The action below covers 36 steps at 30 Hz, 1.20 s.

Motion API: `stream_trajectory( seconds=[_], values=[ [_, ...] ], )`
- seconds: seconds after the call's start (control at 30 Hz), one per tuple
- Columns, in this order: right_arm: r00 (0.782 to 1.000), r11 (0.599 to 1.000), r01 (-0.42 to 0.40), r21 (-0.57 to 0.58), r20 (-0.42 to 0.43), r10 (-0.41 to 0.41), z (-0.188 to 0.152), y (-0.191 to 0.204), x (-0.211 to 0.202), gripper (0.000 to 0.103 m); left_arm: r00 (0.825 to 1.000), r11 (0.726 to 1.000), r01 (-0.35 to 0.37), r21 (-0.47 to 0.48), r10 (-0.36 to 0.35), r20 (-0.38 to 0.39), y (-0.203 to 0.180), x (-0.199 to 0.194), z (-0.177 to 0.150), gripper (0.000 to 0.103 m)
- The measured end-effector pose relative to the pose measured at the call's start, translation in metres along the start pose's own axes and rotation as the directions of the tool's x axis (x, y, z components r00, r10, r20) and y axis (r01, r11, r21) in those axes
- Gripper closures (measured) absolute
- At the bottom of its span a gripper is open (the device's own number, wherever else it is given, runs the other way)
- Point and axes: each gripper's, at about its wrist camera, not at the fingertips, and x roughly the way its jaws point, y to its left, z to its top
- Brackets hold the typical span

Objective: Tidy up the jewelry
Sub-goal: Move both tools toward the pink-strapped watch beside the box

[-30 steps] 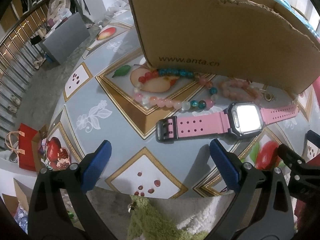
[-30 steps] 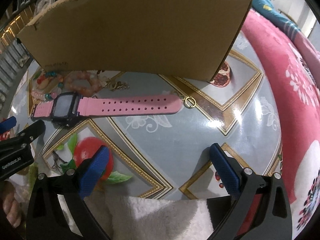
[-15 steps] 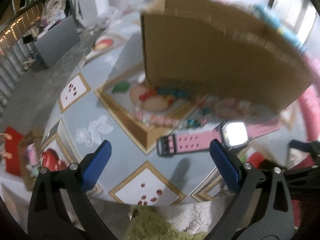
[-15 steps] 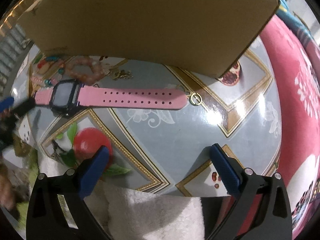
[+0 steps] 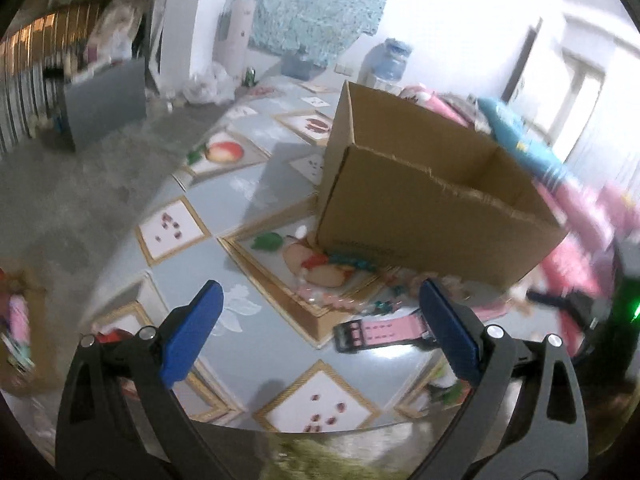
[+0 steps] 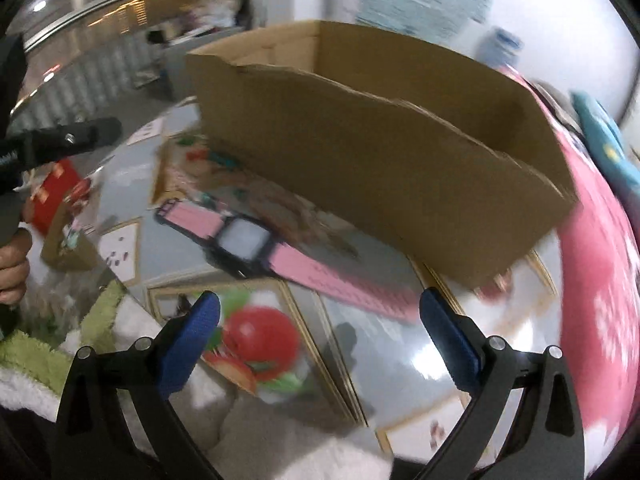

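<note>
A pink watch (image 6: 256, 246) with a black case lies flat on the patterned table in front of an open cardboard box (image 6: 384, 152). In the left wrist view its strap (image 5: 380, 332) shows beyond my right finger, with bead bracelets (image 5: 344, 264) against the box (image 5: 432, 208). My left gripper (image 5: 320, 332) is open and empty, above the table's near edge. My right gripper (image 6: 320, 336) is open and empty, held above the table, with the watch strap's end between its fingertips in the image. Both views are blurred.
The table (image 5: 248, 320) has a fruit-print cover. A pink floral blanket (image 6: 600, 280) lies to the right. White and green fluffy cloth (image 6: 280, 440) sits at the near edge. The other gripper (image 6: 60, 140) shows at the left of the right wrist view.
Both grippers have lifted and tilted up, so the box's open top and the room now show. The right gripper has swung left. Both stay open and empty.
</note>
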Motion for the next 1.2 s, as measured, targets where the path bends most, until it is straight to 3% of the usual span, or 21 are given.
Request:
stream_trajectory(
  seconds=[0.1, 0.17, 0.33, 0.4, 0.47, 0.63, 0.8, 0.9, 1.0, 1.1, 1.2],
  values=[
    [0.995, 0.994, -0.100, -0.036, 0.016, 0.100, 0.010, 0.006, 0.012, 0.013, 0.995, 0.987, -0.094, 0.133, 0.095, -0.002, -0.011, 0.003, -0.006, 0.008],
    [0.991, 0.989, -0.134, -0.062, 0.012, 0.135, 0.015, 0.010, 0.020, 0.021, 0.987, 0.959, -0.161, 0.232, 0.162, 0.014, -0.021, 0.004, -0.016, 0.008],
    [0.983, 0.980, -0.182, -0.084, -0.046, 0.179, 0.006, 0.008, 0.026, 0.025, 0.978, 0.909, -0.207, 0.361, 0.198, 0.062, -0.037, 0.001, -0.032, 0.008],
    [0.978, 0.976, -0.203, -0.077, -0.067, 0.198, 0.000, 0.005, 0.028, 0.027, 0.981, 0.894, -0.193, 0.404, 0.177, 0.077, -0.043, 0.000, -0.037, 0.011],
    [0.979, 0.974, -0.200, -0.107, -0.071, 0.193, -0.002, 0.008, 0.026, 0.027, 0.986, 0.876, -0.168, 0.452, 0.150, 0.076, -0.051, 0.001, -0.041, 0.025],
    [0.961, 0.959, -0.265, -0.102, -0.106, 0.254, -0.007, 0.003, 0.020, 0.027, 0.996, 0.818, -0.079, 0.569, 0.085, 0.017, -0.068, 0.011, -0.047, 0.046],
    [0.941, 0.937, -0.327, -0.121, -0.132, 0.311, -0.015, 0.002, 0.013, 0.027, 0.999, 0.719, -0.003, 0.695, 0.025, -0.022, -0.090, 0.019, -0.051, 0.056],
    [0.935, 0.932, -0.343, -0.115, -0.136, 0.327, -0.016, -0.003, 0.009, 0.030, 0.998, 0.652, 0.026, 0.758, 0.026, -0.057, -0.101, 0.031, -0.057, 0.062],
    [0.943, 0.941, -0.327, -0.086, -0.091, 0.320, -0.013, -0.015, 0.003, 0.035, 0.996, 0.634, 0.046, 0.772, 0.031, -0.084, -0.106, 0.038, -0.059, 0.072],
    [0.947, 0.943, -0.321, -0.091, -0.068, 0.315, -0.006, -0.020, 0.006, 0.042, 0.994, 0.646, 0.063, 0.761, 0.027, -0.105, -0.106, 0.039, -0.058, 0.081],
    [0.948, 0.938, -0.316, -0.143, -0.085, 0.307, -0.001, -0.016, 0.015, 0.045, 0.992, 0.663, 0.077, 0.745, 0.022, -0.121, -0.106, 0.038, -0.057, 0.084]
  ],
)
